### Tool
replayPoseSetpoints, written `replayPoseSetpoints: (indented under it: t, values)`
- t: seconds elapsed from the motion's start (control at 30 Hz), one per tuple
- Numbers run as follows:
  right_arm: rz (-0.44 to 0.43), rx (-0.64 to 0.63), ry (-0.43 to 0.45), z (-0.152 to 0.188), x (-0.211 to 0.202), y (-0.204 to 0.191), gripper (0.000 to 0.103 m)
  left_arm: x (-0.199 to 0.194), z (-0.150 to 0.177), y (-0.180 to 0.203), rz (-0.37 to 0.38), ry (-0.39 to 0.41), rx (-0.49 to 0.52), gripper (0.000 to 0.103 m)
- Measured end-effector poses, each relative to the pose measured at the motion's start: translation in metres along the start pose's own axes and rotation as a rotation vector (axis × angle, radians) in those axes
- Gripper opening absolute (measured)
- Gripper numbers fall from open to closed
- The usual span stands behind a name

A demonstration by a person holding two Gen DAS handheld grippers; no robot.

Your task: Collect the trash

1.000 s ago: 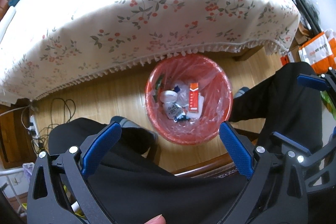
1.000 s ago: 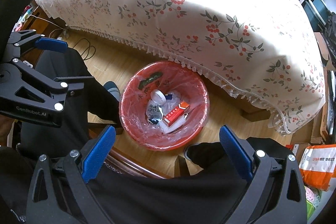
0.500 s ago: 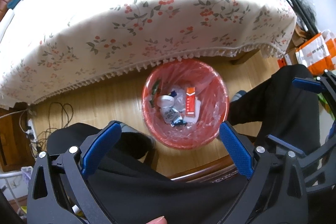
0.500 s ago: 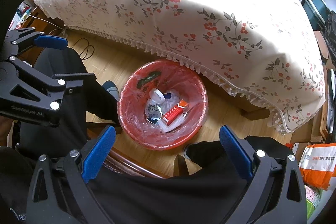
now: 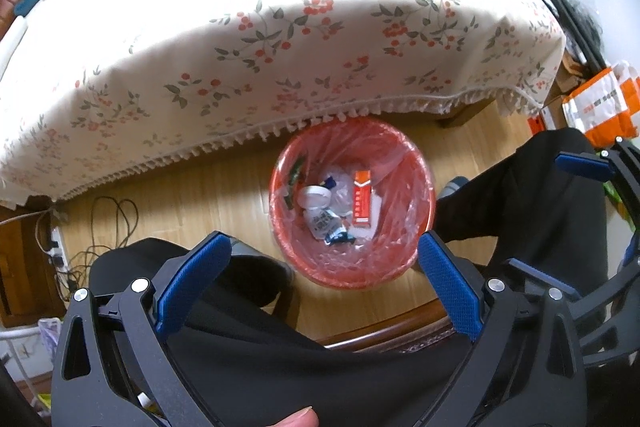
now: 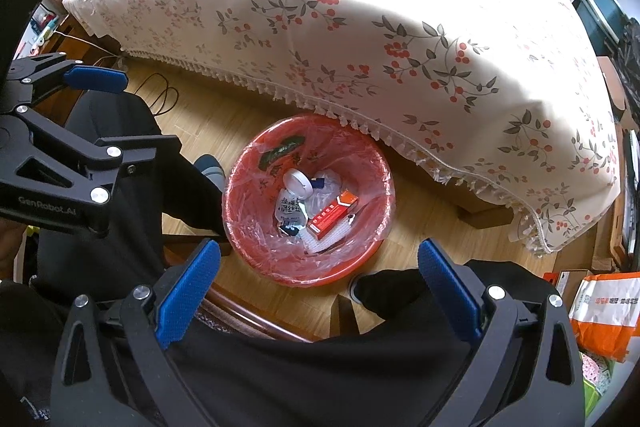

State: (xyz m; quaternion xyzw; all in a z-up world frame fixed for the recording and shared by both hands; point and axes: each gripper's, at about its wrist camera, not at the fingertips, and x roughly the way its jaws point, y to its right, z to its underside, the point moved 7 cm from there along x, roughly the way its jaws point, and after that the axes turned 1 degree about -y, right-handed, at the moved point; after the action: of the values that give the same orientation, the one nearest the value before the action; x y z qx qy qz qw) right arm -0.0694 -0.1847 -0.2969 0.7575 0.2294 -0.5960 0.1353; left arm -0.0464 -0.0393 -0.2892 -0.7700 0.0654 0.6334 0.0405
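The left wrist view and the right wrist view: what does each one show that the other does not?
Only the left wrist view shows a fingertip at the bottom edge and a power strip on the floor. Only the right wrist view shows the brand lettering on the left gripper. Both show the red bin with a clear liner, the orange box and white cap inside it, the floral tablecloth, and both grippers open.

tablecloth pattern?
The tablecloth is cream with red berry sprigs, grey-green leaves and a white tasselled fringe; the right wrist view shows it best.
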Motion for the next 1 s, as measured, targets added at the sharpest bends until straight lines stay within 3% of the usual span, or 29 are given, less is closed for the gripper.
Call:
replayPoseSetpoints:
  t: [1.0]
  values:
    - [-0.010, 0.013, -0.022, -0.001, 0.010, 0.002, 0.098, 0.005, -0.004, 0.008, 0.013, 0.015, 0.036, 0.097]
